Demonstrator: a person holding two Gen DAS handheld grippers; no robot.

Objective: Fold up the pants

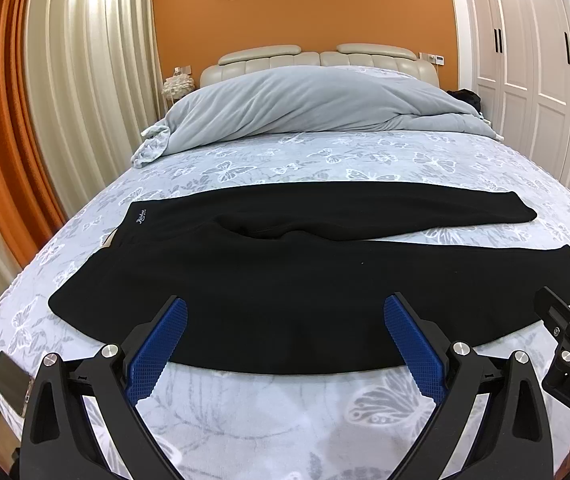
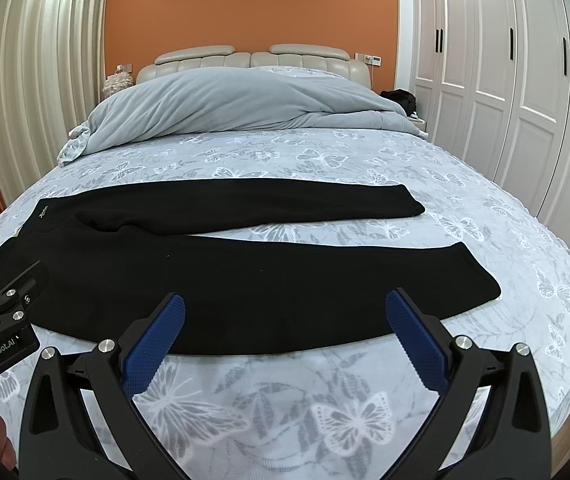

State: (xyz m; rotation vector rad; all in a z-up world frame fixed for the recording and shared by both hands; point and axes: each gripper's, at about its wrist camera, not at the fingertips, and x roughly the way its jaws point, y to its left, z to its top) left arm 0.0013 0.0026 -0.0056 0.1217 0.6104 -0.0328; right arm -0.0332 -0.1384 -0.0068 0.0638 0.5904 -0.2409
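Observation:
Black pants [image 1: 285,264] lie flat across the bed, waistband to the left, both legs running to the right and slightly spread. They also show in the right wrist view [image 2: 245,272]. My left gripper [image 1: 285,312] is open and empty, its blue pads [image 1: 161,344] hovering over the near edge of the near leg. My right gripper [image 2: 285,308] is open and empty above the same near edge, further right toward the cuff. Each gripper's body shows at the edge of the other's view.
The bed has a butterfly-print sheet [image 2: 325,408]. A bunched grey duvet [image 1: 305,100] lies at the headboard end. White wardrobe doors [image 2: 505,80] stand to the right, curtains [image 1: 65,80] to the left. A phone [image 1: 9,384] lies at the bed's near left corner.

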